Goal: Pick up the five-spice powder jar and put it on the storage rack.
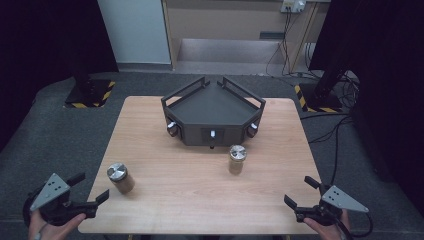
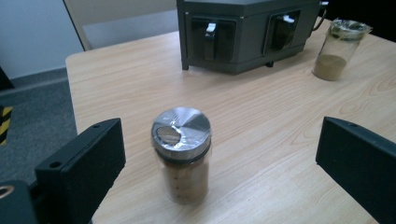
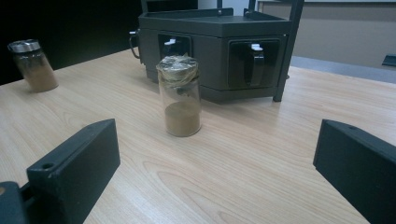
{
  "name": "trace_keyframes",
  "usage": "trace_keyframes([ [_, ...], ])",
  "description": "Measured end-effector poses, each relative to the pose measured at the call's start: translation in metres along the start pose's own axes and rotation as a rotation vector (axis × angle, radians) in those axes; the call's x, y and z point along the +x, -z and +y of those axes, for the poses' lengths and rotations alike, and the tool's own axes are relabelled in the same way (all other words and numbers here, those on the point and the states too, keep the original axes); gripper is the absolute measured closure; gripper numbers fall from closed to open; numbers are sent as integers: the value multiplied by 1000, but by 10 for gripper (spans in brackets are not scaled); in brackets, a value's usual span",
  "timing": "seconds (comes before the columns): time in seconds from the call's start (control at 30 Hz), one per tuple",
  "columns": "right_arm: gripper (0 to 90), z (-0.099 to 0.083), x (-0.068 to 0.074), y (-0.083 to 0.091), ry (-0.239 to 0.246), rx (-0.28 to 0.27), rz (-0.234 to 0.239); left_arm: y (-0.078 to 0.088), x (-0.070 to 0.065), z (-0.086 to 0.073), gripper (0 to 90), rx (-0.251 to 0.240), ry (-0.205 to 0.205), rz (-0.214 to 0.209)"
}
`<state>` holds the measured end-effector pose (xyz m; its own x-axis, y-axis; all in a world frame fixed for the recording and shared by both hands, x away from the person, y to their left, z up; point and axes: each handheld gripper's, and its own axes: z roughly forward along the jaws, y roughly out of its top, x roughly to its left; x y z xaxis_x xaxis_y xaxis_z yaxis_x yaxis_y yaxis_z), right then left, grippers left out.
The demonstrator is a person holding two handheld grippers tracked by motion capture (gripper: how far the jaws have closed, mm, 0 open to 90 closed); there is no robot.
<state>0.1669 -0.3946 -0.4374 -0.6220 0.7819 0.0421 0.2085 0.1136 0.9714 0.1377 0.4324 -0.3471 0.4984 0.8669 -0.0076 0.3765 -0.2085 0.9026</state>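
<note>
Two glass jars with metal lids hold brown powder. The fuller jar (image 1: 120,178) (image 2: 181,154) stands upright near the table's left front, ahead of my left gripper (image 1: 94,186) (image 2: 220,135), which is open and clear of it. The less full jar (image 1: 237,159) (image 3: 183,95) stands near the table's middle, in front of a black angular tray unit (image 1: 212,112) (image 3: 215,46) with knobs on its faces. My right gripper (image 1: 298,190) (image 3: 217,140) is open at the right front corner, well short of that jar. Both grippers hold nothing.
The wooden table (image 1: 200,200) carries the two jars and the tray unit. On the grey floor behind it stand two dark posts on hazard-striped bases (image 1: 90,95). Cables (image 1: 330,130) trail on the floor at the right.
</note>
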Motion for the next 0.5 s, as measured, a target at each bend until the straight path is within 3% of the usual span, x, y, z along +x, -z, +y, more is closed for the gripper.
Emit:
trace_keyframes([
  [0.17, 11, 0, 0, 0, 1, 1, -2, 2, 10, 9, 7, 24, -2, 2],
  [0.37, 15, 0, 0, 0, 5, 0, 1, -4, 22, 24, 11, 96, -15, 8],
  [0.5, 16, 0, 1, 0, 4, 0, -4, -10, 31, 27, 16, 119, -1, -18],
])
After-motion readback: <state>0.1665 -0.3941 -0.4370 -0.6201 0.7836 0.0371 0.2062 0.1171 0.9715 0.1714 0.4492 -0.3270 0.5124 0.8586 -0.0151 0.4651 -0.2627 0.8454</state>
